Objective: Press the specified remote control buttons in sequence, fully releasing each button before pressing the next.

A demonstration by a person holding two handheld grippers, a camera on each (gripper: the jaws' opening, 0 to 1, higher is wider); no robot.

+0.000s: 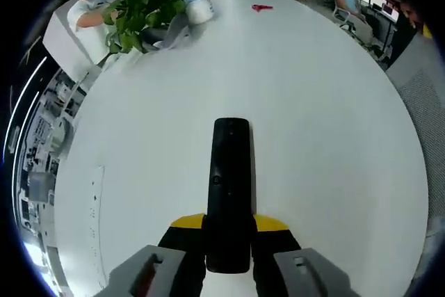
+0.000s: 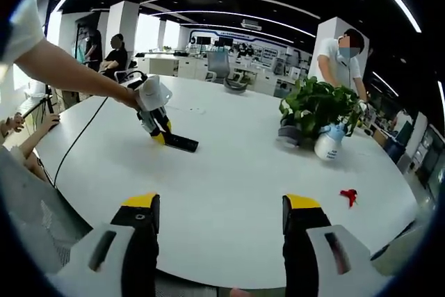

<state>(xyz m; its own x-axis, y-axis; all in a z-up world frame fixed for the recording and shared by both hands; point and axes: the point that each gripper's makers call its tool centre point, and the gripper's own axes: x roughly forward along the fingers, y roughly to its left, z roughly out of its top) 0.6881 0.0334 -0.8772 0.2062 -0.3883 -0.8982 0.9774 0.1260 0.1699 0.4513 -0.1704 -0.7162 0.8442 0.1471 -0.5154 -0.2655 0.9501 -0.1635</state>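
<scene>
A long black remote control (image 1: 230, 186) lies lengthwise between the yellow-tipped jaws of my left gripper (image 1: 229, 226), which is shut on its near end above the white table (image 1: 327, 116). In the right gripper view the same remote (image 2: 182, 144) juts from the left gripper (image 2: 161, 137), held by a person's outstretched arm at the far left of the table. My right gripper (image 2: 221, 215) stands open near the table's front edge with nothing between its jaws, well apart from the remote.
A potted green plant (image 2: 316, 109) and a white spray bottle (image 2: 328, 145) stand at the table's far side. A small red object (image 2: 348, 196) lies to the right. People and office desks surround the table. A cable (image 2: 80, 137) trails off the left edge.
</scene>
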